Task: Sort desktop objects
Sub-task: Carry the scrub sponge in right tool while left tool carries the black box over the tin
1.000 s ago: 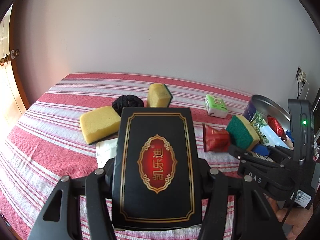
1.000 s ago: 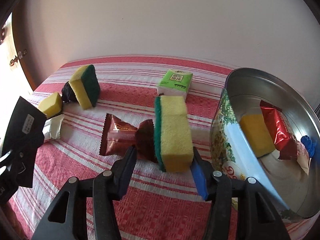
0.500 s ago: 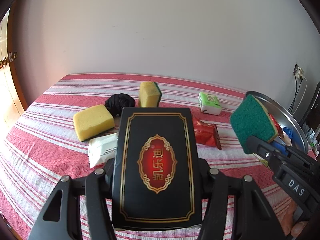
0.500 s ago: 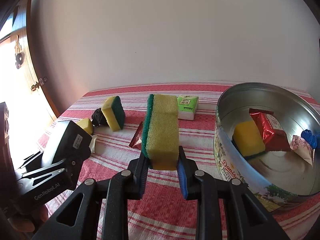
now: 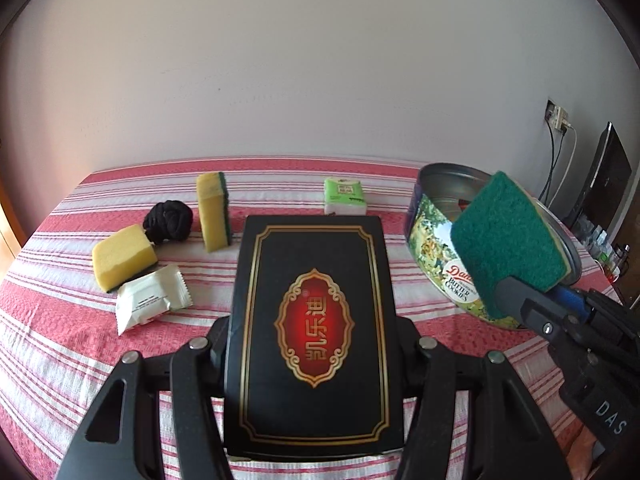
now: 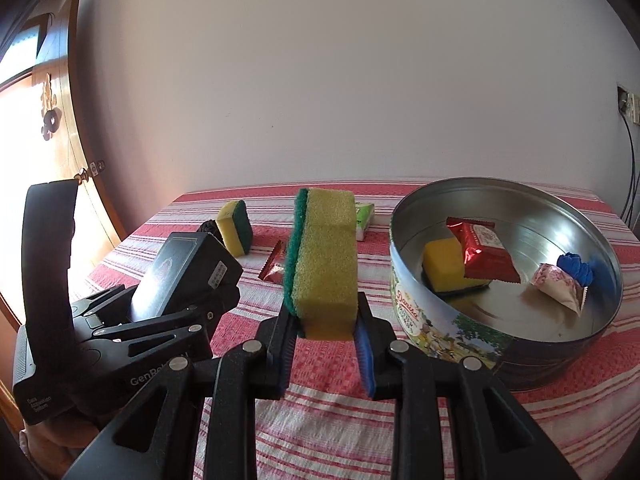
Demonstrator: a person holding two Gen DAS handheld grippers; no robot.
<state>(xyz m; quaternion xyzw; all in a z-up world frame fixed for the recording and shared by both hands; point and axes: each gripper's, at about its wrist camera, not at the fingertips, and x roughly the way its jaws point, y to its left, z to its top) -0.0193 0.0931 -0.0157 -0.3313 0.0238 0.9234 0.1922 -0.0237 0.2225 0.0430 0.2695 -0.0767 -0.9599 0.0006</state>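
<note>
Right gripper clenched a green-backed sponge aloft just left of the cookie tin, left gripper gripped a black box; next likely carry over rim, release.

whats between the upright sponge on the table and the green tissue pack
Nothing: bare striped cloth between the upright sponge and the green tissue pack, in the left wrist view.
</note>
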